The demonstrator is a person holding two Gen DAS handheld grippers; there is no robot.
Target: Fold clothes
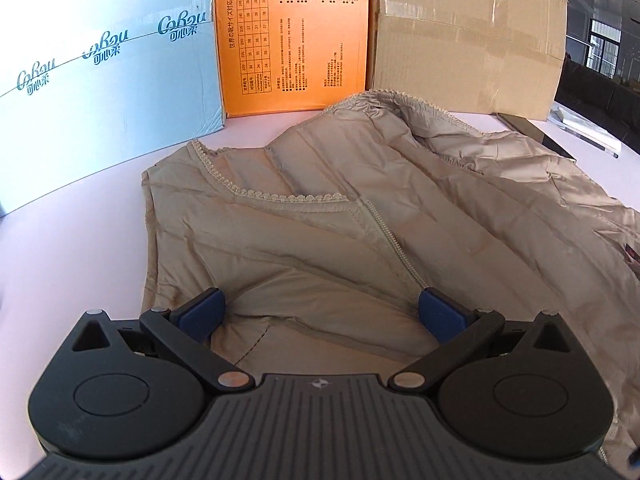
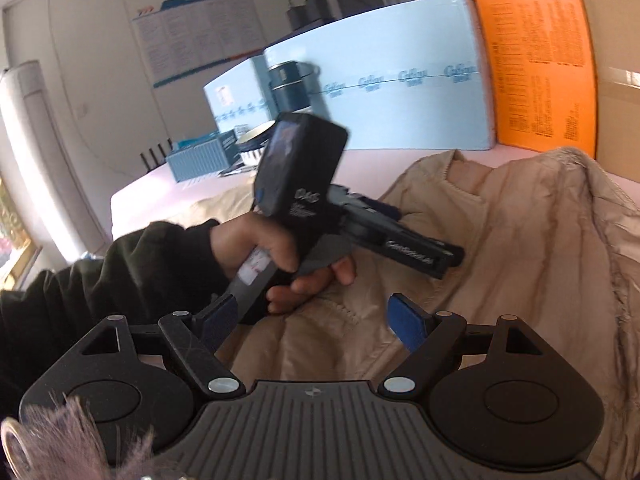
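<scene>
A beige quilted vest [image 1: 320, 216] with lace trim and a front zipper lies spread on the pale pink table [image 1: 72, 264]. Its right half is bunched up toward the back. My left gripper [image 1: 322, 312] hovers low over the vest's lower front, its blue pads [image 1: 202, 314] wide apart and open, with flat fabric between them, not pinched. In the right wrist view a hand in a dark sleeve [image 2: 256, 252] holds that left gripper [image 2: 420, 236] over the vest [image 2: 520, 248]. My right gripper [image 2: 312, 320] is open above the vest's near edge, and nothing is gripped.
Along the back of the table stand a light blue carton [image 1: 100, 80], an orange box [image 1: 292, 32] and a brown cardboard box [image 1: 468, 36]. A dark flat slab [image 1: 536, 136] lies at the back right. Further left are a small blue box [image 2: 200, 158] and a dark tin [image 2: 290, 84].
</scene>
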